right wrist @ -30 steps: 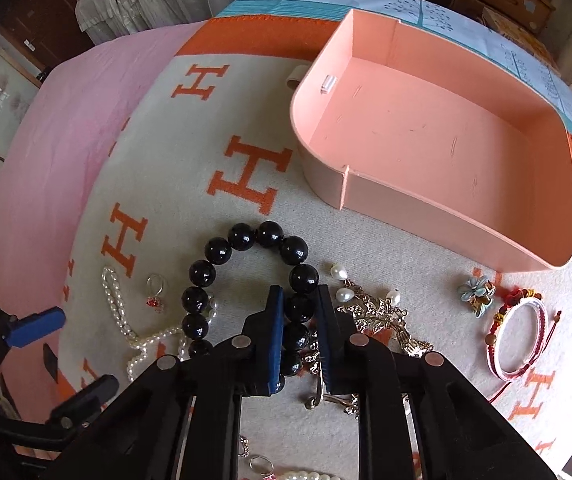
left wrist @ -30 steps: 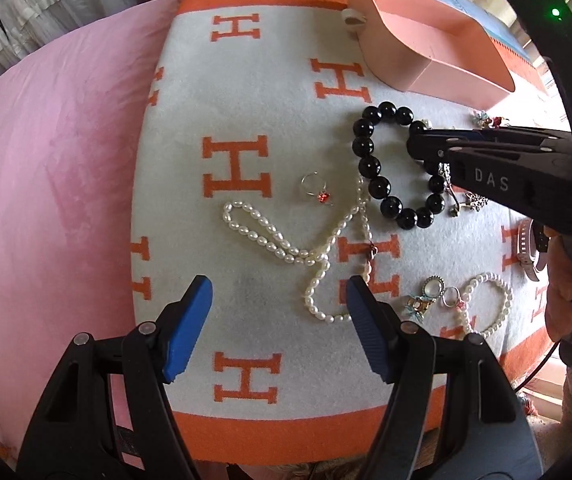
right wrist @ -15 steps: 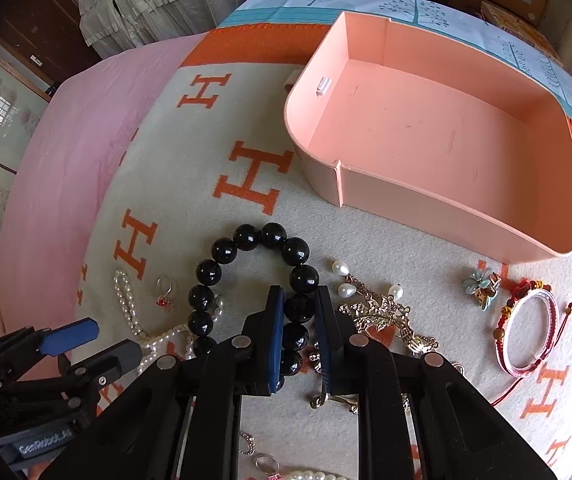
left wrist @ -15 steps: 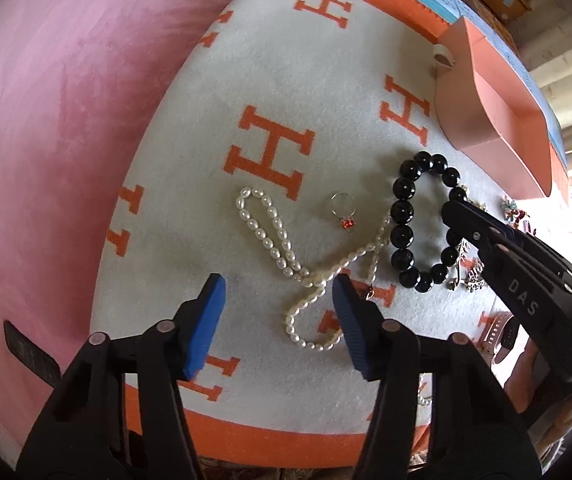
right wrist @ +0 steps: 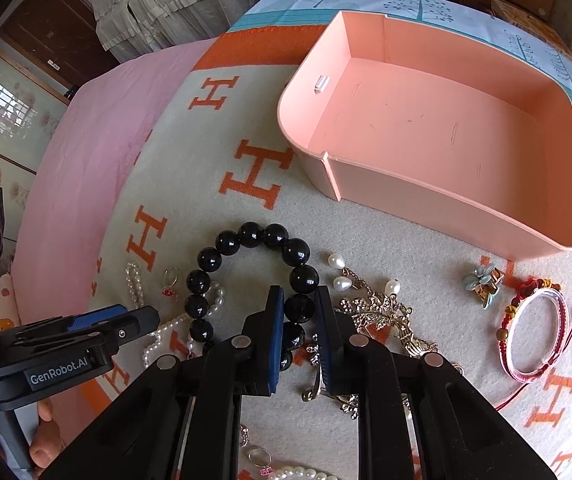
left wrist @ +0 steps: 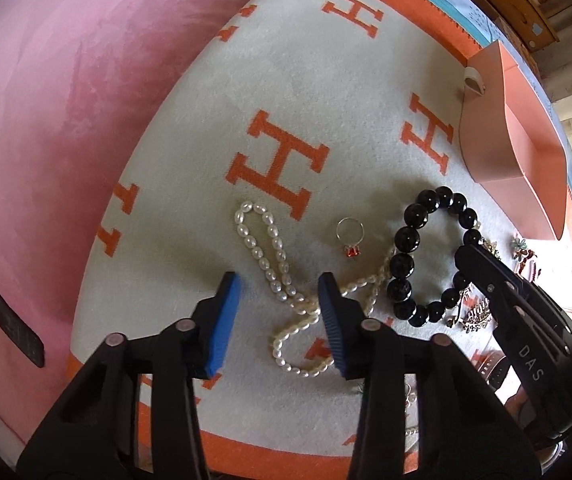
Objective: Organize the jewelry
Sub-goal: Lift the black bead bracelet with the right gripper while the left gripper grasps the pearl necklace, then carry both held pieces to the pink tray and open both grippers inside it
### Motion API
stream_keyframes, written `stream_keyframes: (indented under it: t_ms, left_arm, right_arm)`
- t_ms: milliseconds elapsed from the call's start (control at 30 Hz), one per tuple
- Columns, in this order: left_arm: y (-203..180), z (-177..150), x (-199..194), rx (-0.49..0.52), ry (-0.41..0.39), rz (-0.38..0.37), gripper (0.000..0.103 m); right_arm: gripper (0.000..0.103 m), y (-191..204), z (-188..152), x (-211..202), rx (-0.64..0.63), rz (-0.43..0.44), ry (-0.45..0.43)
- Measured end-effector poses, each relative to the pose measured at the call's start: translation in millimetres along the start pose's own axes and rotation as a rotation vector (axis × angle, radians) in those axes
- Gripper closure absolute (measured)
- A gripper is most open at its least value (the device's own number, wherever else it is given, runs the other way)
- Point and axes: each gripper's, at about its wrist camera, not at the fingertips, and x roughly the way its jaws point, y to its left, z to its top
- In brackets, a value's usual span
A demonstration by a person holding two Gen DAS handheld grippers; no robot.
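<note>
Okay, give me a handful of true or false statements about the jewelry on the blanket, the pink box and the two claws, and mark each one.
1. The right claw is shut on a bead of the black bead bracelet. True.
2. The pink box already holds the pearl necklace. False: the box is empty and the necklace lies on the blanket.
3. The left claw has pearl strands between its closing fingers. True.
4. The ring with the red stone sits inside the black bracelet's loop. False: it lies apart, between the bracelet and the pearls.
5. The red cord bracelet is held by the left claw. False: it lies on the blanket, untouched.
</note>
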Motion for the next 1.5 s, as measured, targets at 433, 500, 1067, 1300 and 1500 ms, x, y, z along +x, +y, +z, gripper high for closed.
stream_keyframes:
  t_ms: [433,500,1067,1300,1500]
  left_arm:
    - [-24.9,-1.5,-26.6,0.074,-0.093,-0.018,0.100]
    - [-25.2,-4.8,-39.1,0.086,-0.116,-0.028,0.100]
    - [-31.8,-22.4,-191.3,0.224,-0.395,-0.141,0.100]
    - [-63.9,-25.5,-261.6,0.287,-0.517,-0.178,0.100]
    - [-96.5,-24.9,-305.0,0.329,-0.607,-0.233,0.100]
  right_arm:
    - [0.088,-20.3,-6.7,-6.9,0.018,0.073,-0.006]
    - [0.088,-21.9,-8.3,-8.7,0.016,0.072,-0.010]
    - [0.088,3.1,-14.8,-127.1,-0.015,0.128,-0.240]
    - [0.088,9.1,-5.2,-201.0,-0.022,0.102,-0.365]
    - [0.088,-2.7,12.5,-238.8,0.015,0.050,-0.432]
